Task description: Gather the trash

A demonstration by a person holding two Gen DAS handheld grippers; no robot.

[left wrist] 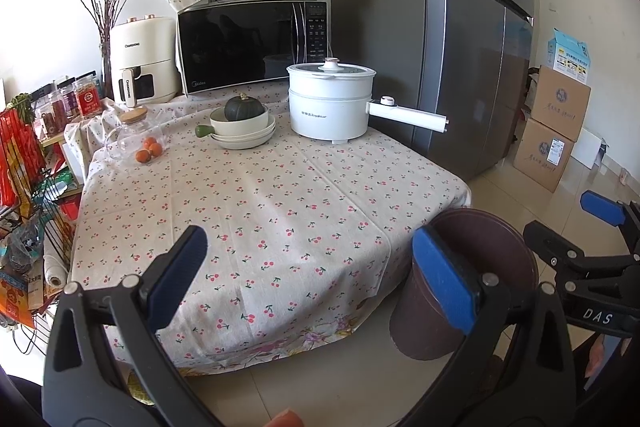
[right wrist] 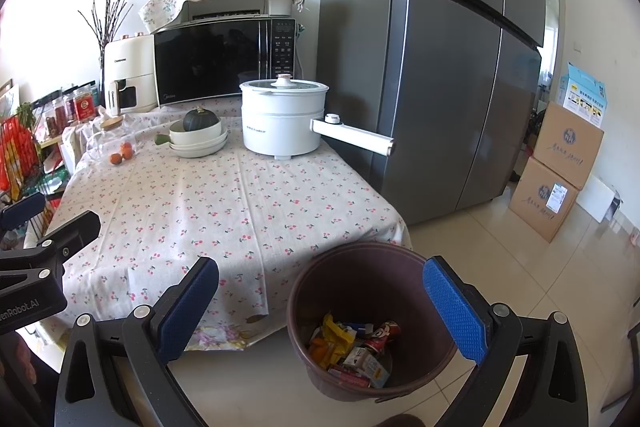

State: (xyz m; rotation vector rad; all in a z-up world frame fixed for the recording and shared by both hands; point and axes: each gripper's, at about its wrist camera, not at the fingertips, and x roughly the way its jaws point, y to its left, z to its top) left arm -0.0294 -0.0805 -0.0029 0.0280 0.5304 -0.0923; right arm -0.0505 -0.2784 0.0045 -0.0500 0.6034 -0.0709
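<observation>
Nearest the lens in the right wrist view, the right gripper [right wrist: 320,311] is held wide open with nothing between its blue pads, hovering over a brown trash bin [right wrist: 356,263] that stands on the tiled floor [right wrist: 540,287] just beside the desk [right wrist: 224,203] corner. Inside the bin, trash [right wrist: 352,351] is seen: a yellow wrapper, a red can, small cartons and something orange; the pieces underneath are hidden, and print on them is too small to be read. The bin's near rim is partly cut off by the right-hand pad.

From the left wrist view, the left gripper [left wrist: 316,271] is likewise spread wide and empty, held above the near edge of the cherry-print cloth. Only the bin's outer wall and rim are seen there, partly covered by one blue pad, and its contents are hidden. The right gripper is glimpsed at the frame's right edge, cut off.

At the desk's far end, a white electric pot [right wrist: 280,119], stacked bowls holding a dark green squash [right wrist: 200,119], small oranges [right wrist: 122,153] and a microwave [right wrist: 224,59] are seen.
</observation>
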